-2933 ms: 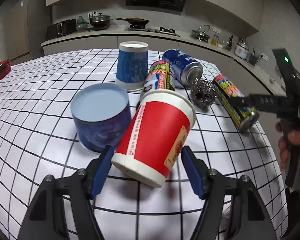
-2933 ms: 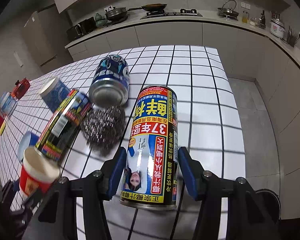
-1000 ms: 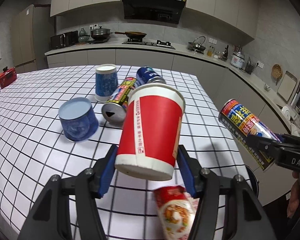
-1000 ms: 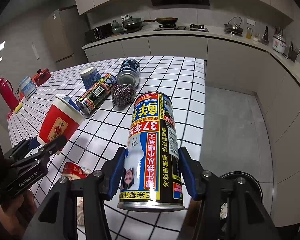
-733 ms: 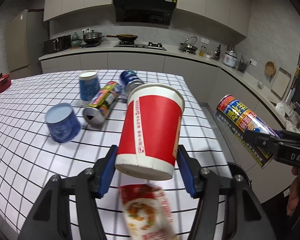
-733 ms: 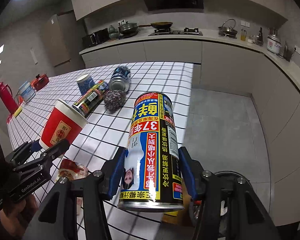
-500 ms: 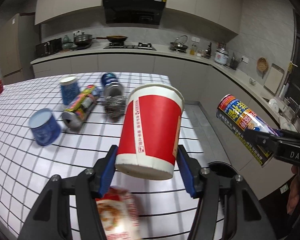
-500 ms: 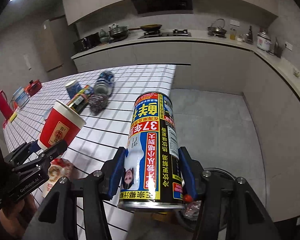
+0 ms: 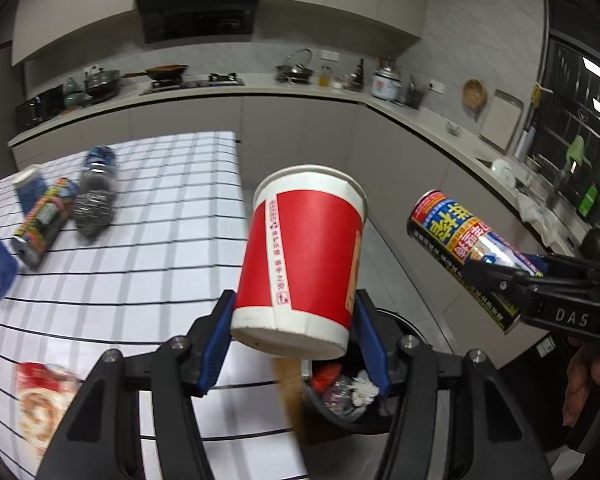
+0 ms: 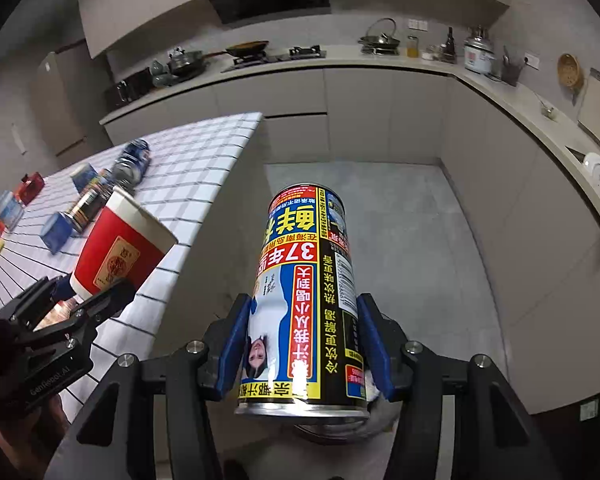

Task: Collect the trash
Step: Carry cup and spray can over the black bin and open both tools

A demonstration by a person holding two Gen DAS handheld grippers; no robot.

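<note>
Trash bin (image 9: 352, 412) beyond table edge (image 9: 240, 216)

The right gripper (image 10: 305, 350) clamps a tall printed can (image 10: 306, 300) between its blue pads, held over the grey floor (image 10: 412, 240). At the left, the left gripper (image 10: 84, 300) holds a red paper cup (image 10: 120, 252) beside the edge of the tiled table (image 10: 188, 168), where more cans (image 10: 134, 162) and blue cups (image 10: 56, 232) lie.
</note>
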